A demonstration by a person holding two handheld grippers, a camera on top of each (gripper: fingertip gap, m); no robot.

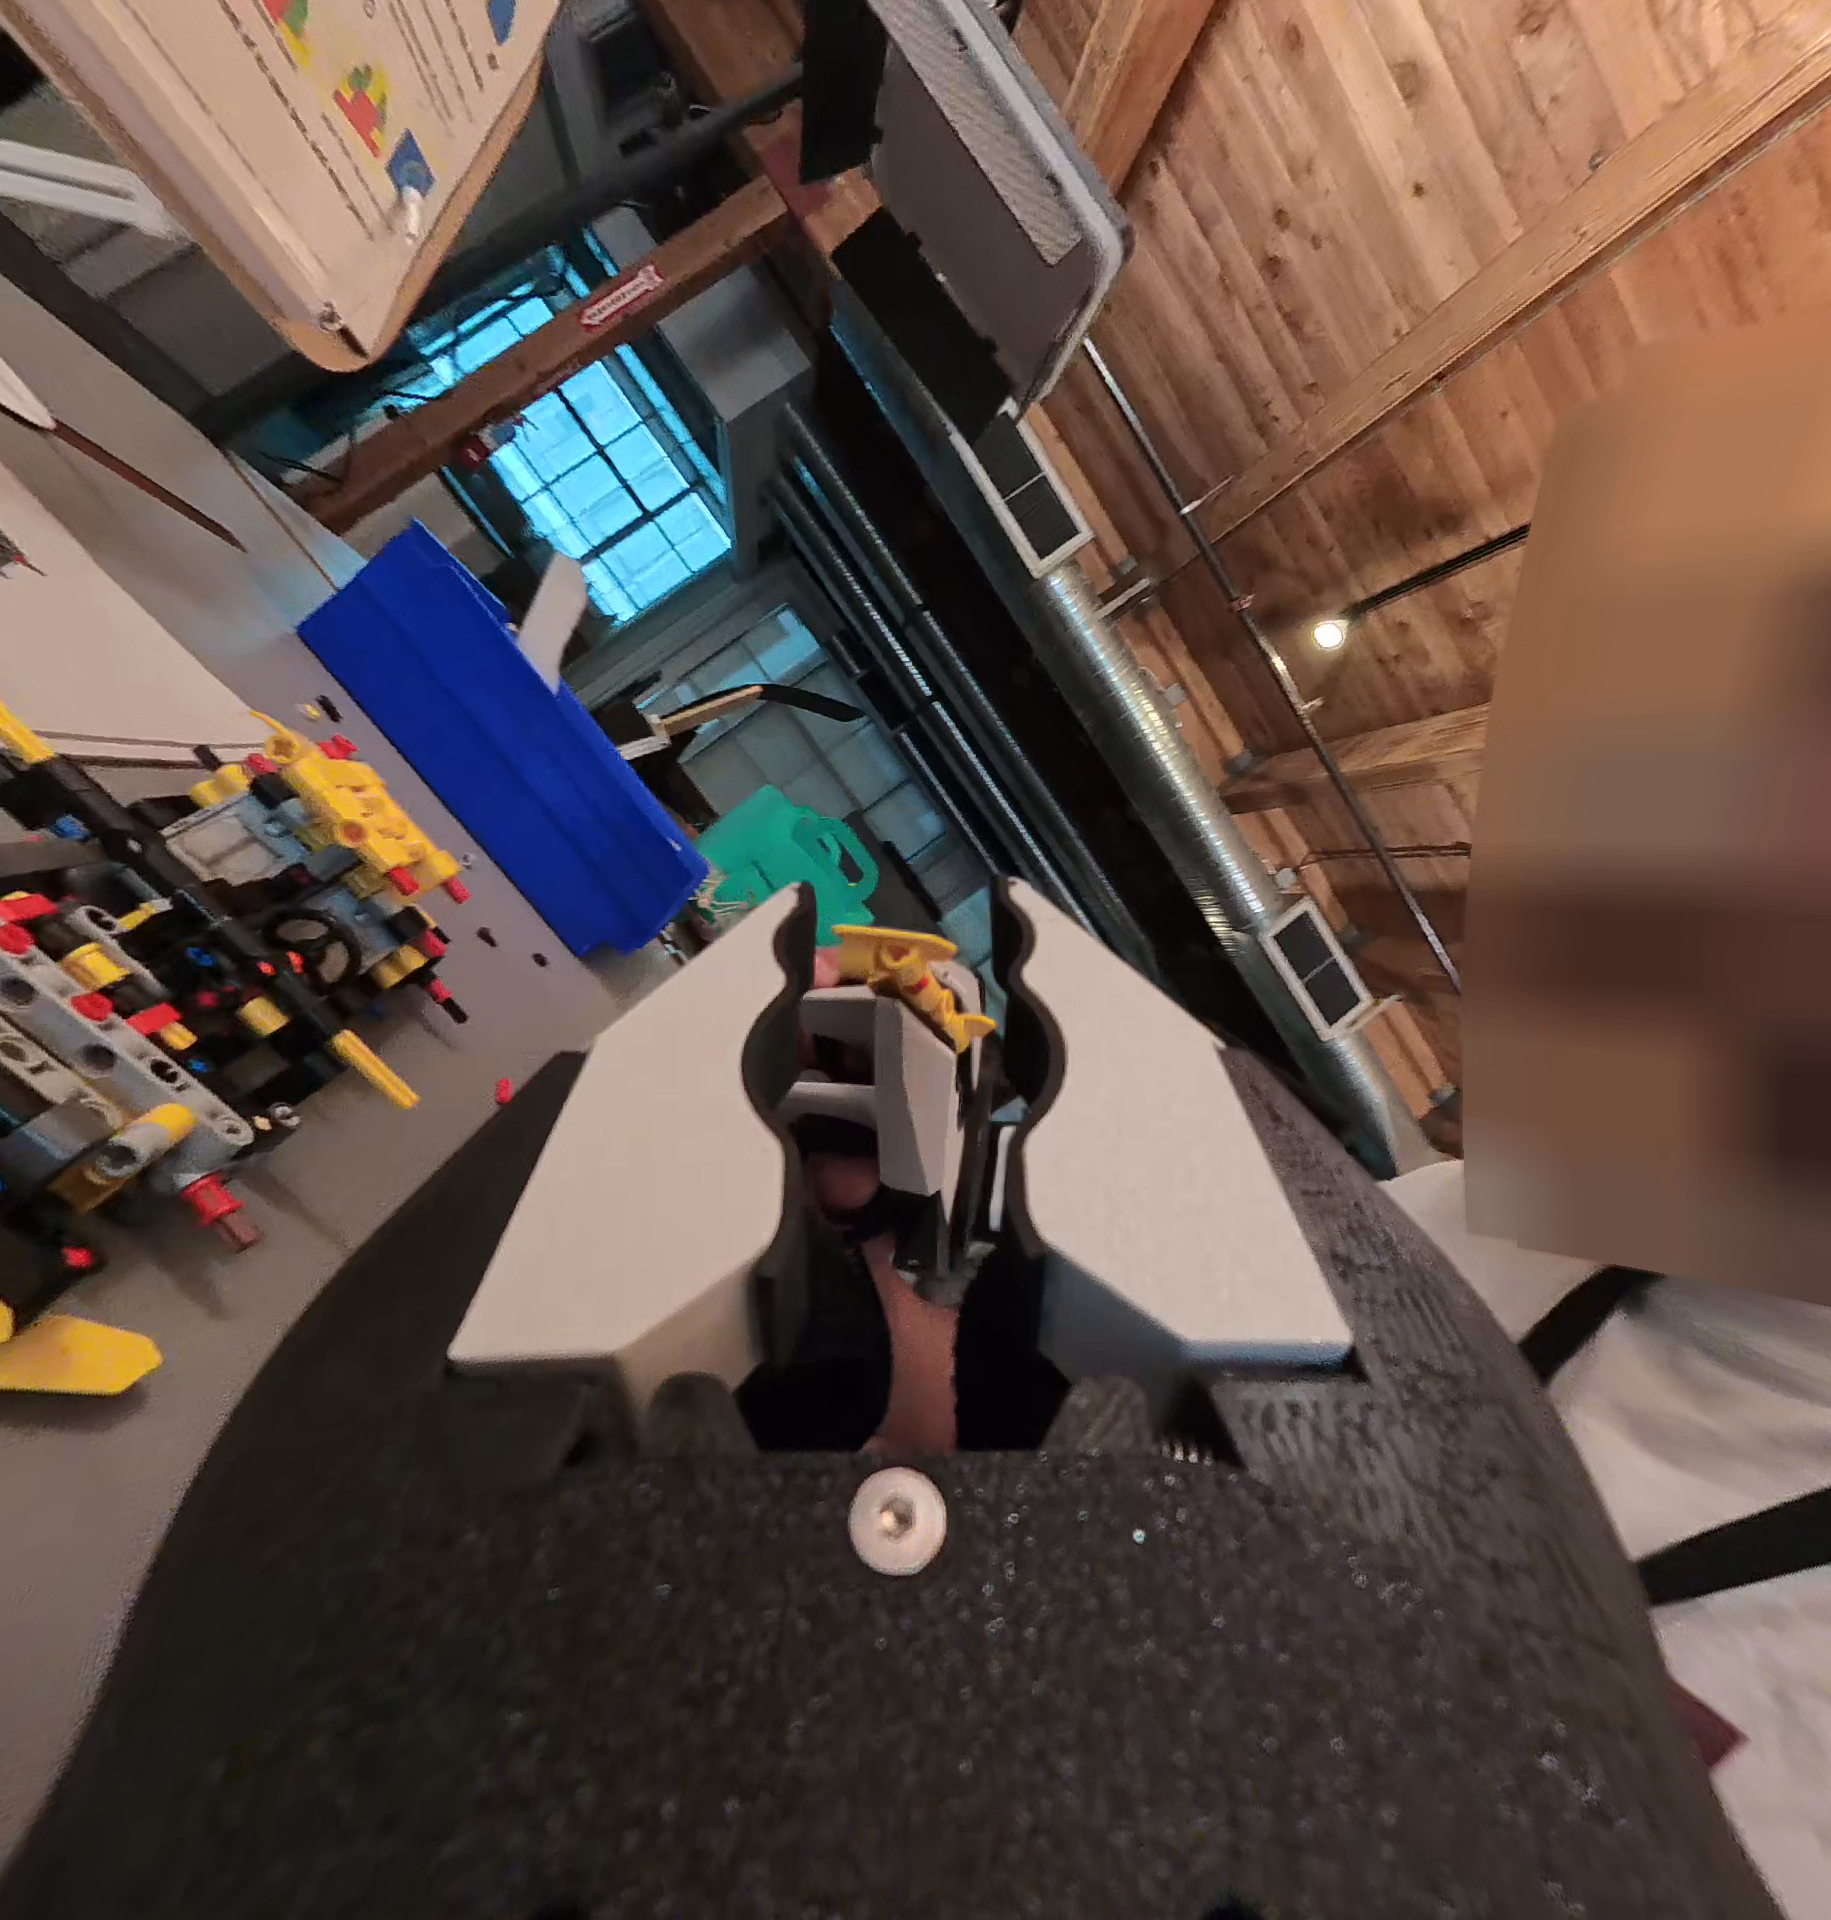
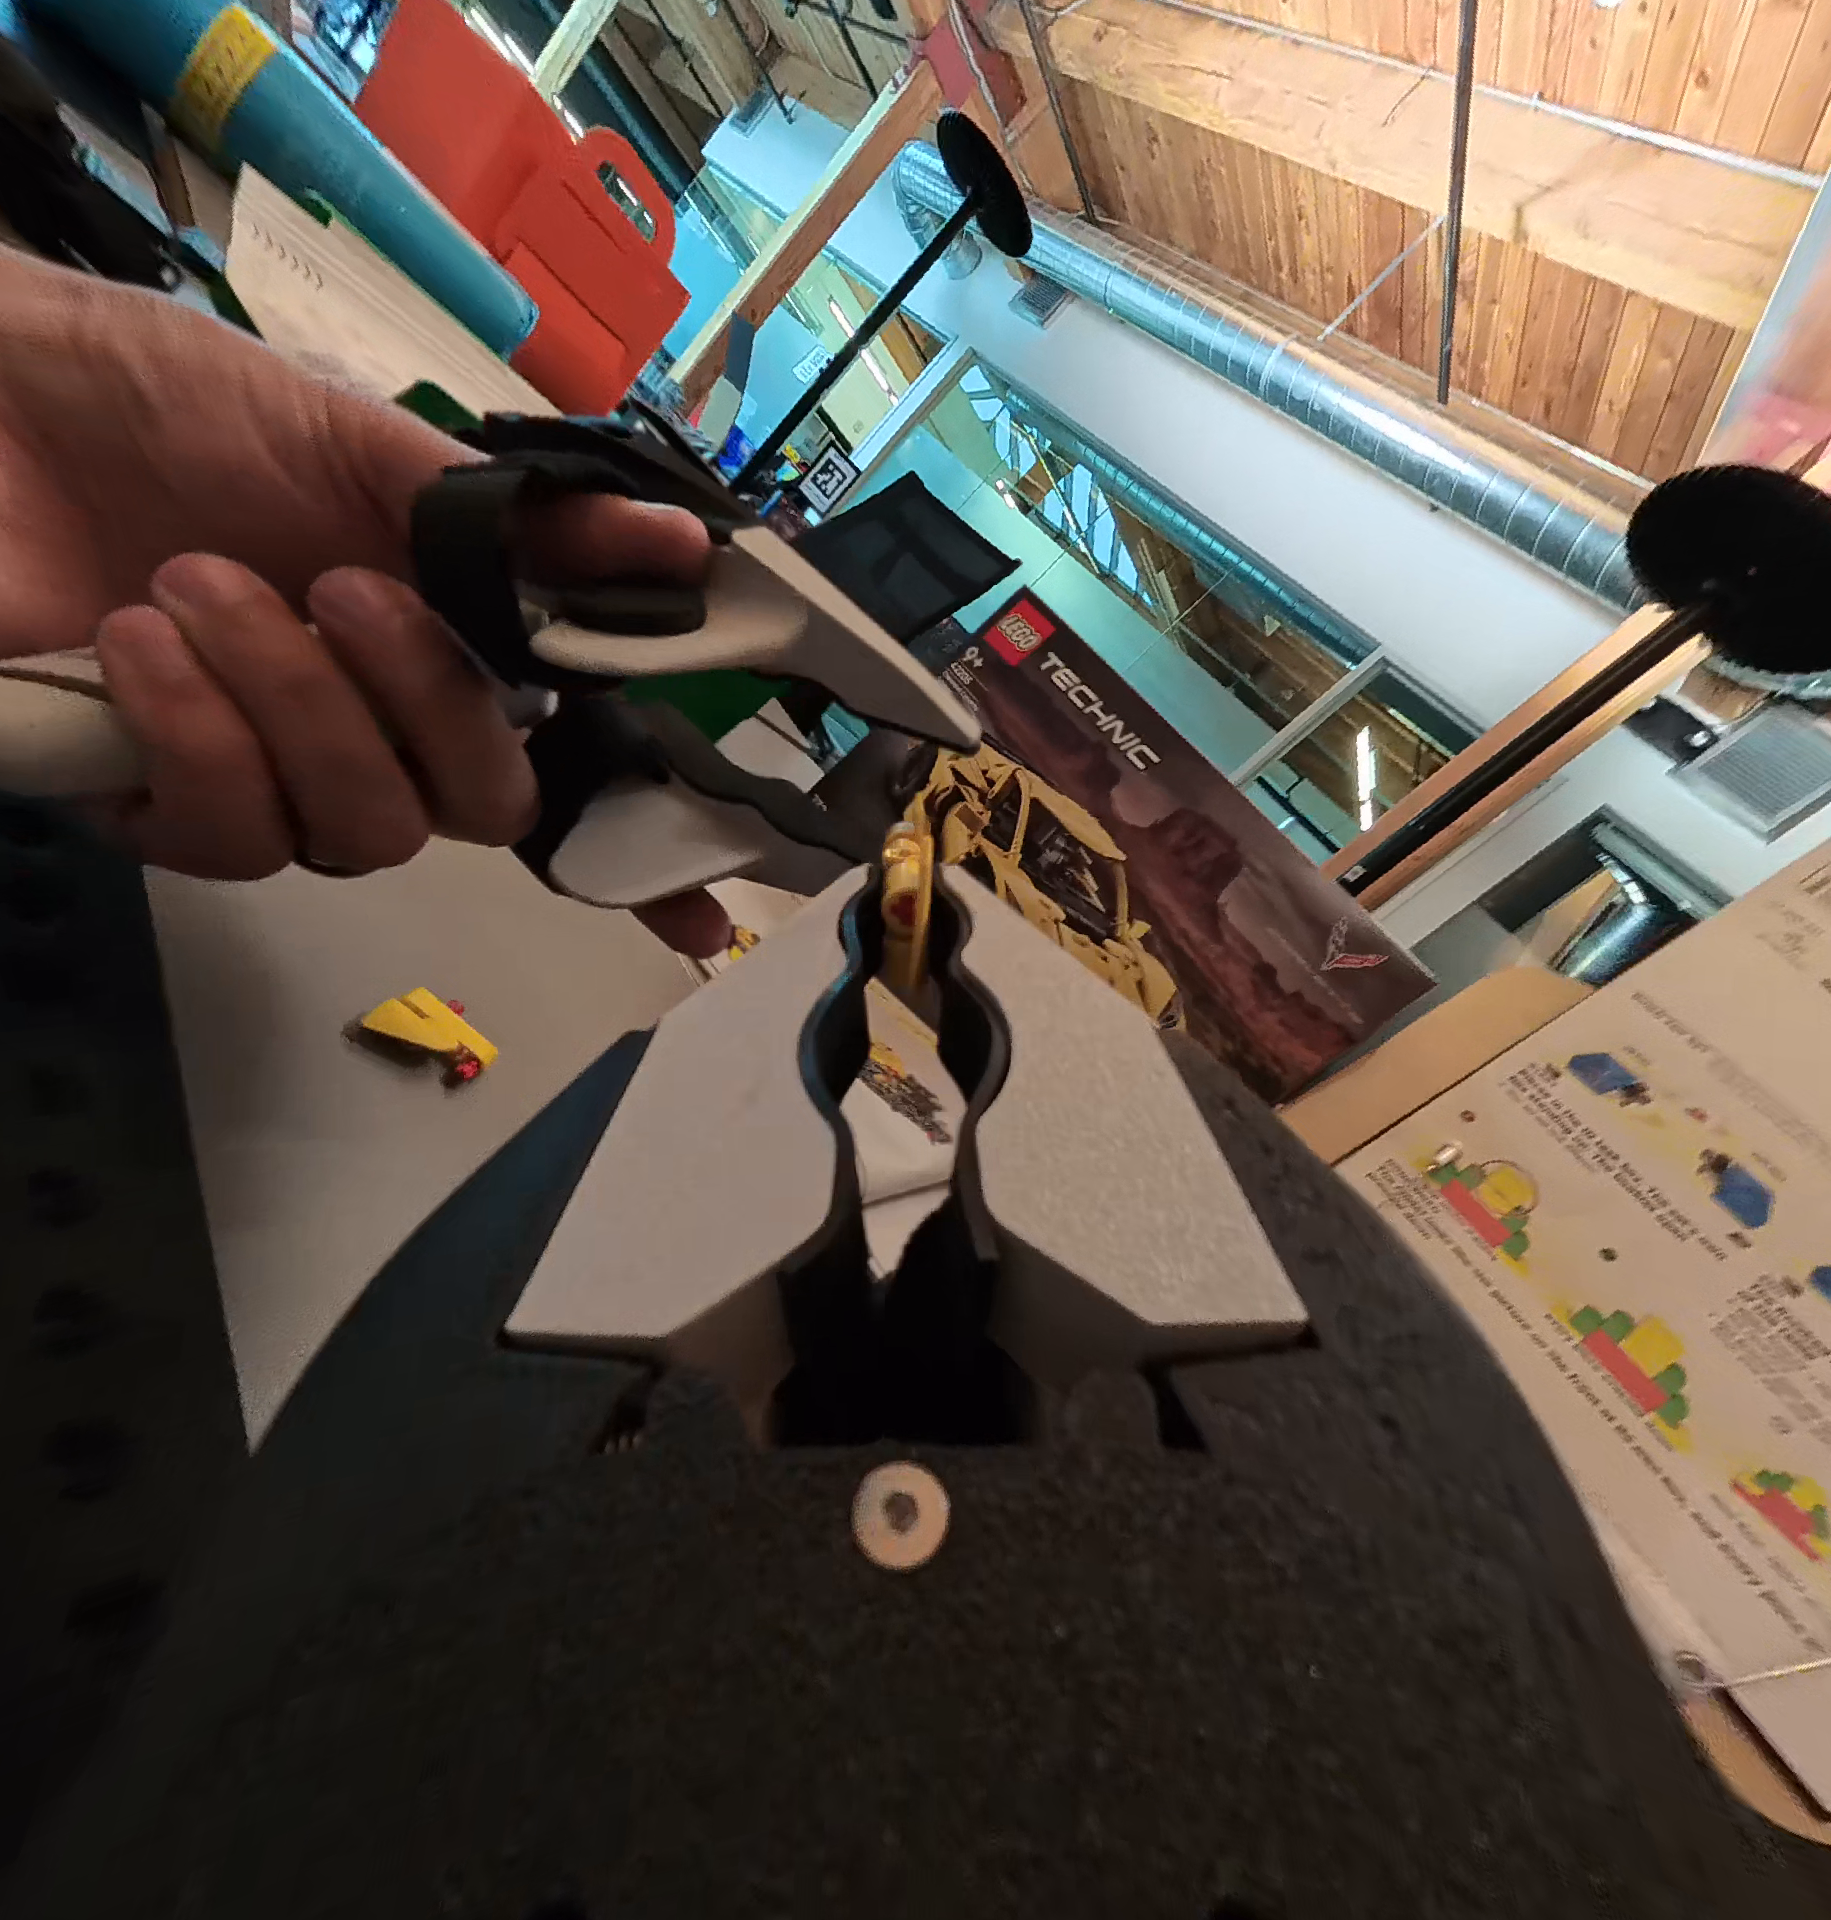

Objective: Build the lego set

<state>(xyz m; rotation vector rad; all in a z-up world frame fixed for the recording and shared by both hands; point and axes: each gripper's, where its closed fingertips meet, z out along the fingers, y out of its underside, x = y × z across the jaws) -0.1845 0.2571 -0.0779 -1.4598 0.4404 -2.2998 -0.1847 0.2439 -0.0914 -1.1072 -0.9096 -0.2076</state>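
Loft-style workshop, timber plank ceiling [image 1: 1358, 260], exposed metal duct [image 2: 1306, 374], grey worktable [image 1: 111, 1507], blue parts bin [image 1: 495, 748]

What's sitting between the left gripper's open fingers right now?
In the left wrist view, the right gripper shows through that gap, farther off, holding a small yellow lego piece. Nothing touches the left gripper itself.
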